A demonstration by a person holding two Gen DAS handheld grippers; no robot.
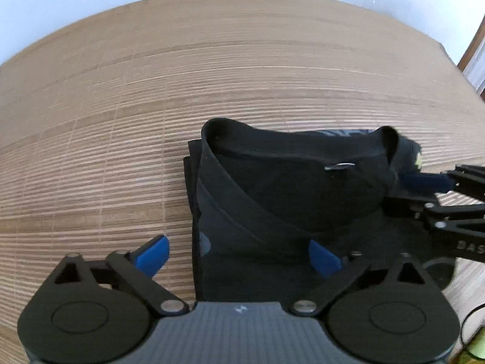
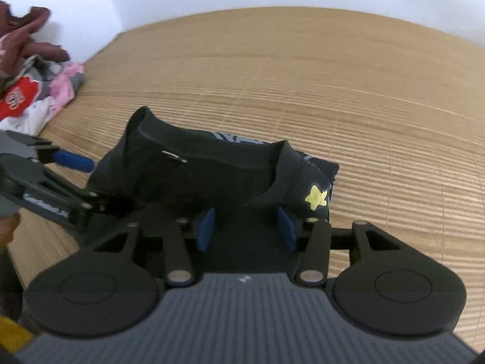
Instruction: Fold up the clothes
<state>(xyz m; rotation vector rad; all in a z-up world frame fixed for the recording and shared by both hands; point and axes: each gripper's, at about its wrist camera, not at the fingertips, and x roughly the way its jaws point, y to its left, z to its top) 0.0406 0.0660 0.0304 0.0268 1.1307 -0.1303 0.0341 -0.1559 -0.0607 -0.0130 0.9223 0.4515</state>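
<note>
Black cotton, a folded T-shirt (image 1: 272,200) with a yellow star patch (image 2: 316,197), lies on the slatted bamboo mat (image 1: 151,91), collar toward the far wall. Both tools tilt steeply down over its near edge. The left gripper (image 1: 239,253) stands released, its 2 blue pads (image 1: 153,254) spread wide, one over bare mat, one above the cloth. The right gripper (image 2: 245,227) is unclenched too, pads apart above the fabric, pinching nothing. A heap of mixed clothes (image 2: 33,88) sits well apart by the wall.

A slatted bamboo mat (image 1: 212,60) carries a folded black shirt (image 1: 288,200) — and, by the wall, a heap of clothes (image 2: 33,85).
</note>
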